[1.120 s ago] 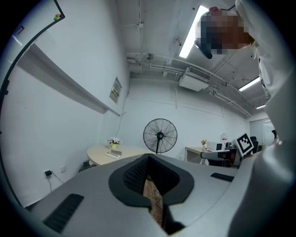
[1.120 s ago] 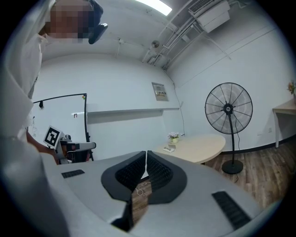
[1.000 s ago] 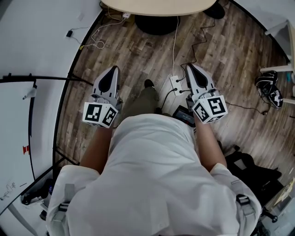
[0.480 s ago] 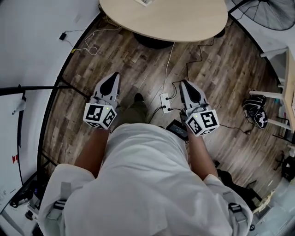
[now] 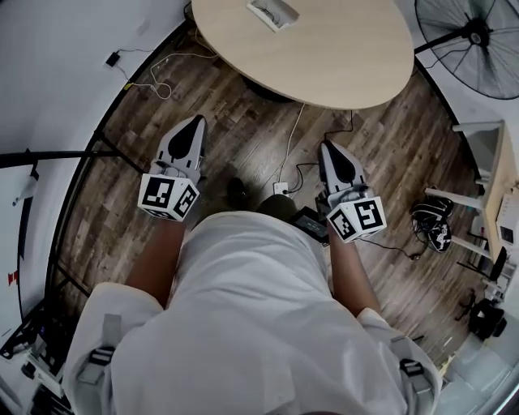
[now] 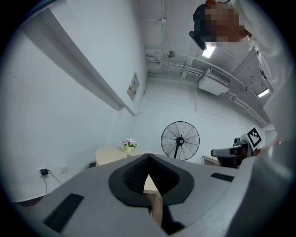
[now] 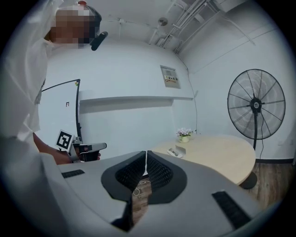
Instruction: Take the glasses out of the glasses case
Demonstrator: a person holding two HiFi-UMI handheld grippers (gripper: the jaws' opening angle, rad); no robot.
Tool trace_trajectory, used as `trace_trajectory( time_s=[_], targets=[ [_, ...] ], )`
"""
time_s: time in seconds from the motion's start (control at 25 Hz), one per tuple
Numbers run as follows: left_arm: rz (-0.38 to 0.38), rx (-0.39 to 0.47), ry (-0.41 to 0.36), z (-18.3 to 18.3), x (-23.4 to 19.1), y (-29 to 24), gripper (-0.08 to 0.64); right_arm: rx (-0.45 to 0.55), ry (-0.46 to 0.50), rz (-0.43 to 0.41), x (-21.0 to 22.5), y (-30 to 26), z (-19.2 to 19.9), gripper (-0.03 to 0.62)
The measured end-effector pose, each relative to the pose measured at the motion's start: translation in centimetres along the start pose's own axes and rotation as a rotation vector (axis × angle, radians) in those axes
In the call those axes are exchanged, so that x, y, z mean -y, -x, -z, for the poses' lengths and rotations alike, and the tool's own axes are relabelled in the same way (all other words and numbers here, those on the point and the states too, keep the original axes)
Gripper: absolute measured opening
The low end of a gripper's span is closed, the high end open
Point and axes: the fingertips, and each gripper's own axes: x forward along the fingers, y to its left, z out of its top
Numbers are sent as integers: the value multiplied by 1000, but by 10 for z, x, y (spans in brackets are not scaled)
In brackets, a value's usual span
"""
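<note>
A glasses case [image 5: 272, 11] lies near the far edge of the round wooden table [image 5: 324, 49]; it is small and its details are unclear. The right gripper view shows the case [image 7: 175, 151] in front of a small flower pot [image 7: 184, 134]. My left gripper [image 5: 195, 123] and right gripper [image 5: 329, 147] are held out level over the wood floor, well short of the table. Both are shut with nothing between the jaws, as seen on the left gripper [image 6: 148, 157] and right gripper [image 7: 146, 152]. Each gripper view catches the other gripper's marker cube at its edge.
A standing fan [image 5: 474, 40] is at the table's right. A power strip [image 5: 282, 188] and cables lie on the floor between the grippers. A black-and-white bundle [image 5: 430, 225] lies on the floor at the right, and a black frame [image 5: 49, 154] stands at the left.
The person has walked towards the table: the table and fan have come further into the head view. Both grippers stay out in front, shut as before.
</note>
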Motion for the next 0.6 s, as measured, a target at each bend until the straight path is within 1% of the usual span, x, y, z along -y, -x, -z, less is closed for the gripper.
trace_trajectory(
  time_s=[0.12,0.24,0.32,0.4,0.6],
  targets=[
    [-25,12,9,-4,-19,2,6,16,17,-7,-5,-16,-9,26],
    [-46,28,9,-7,-32,3,6,58,15,-16,-10,-26,-20,26],
    [-59,36,11,-9,-41,2,6,75,39,-34,-14,-34,-27,26],
    [-75,40,19,-9,-50,-1,6,79,57,-55,-17,-45,-32,26],
    [-96,58,17,-16,-69,-18,6,86,45,-73,-7,-74,-39,26]
  ],
)
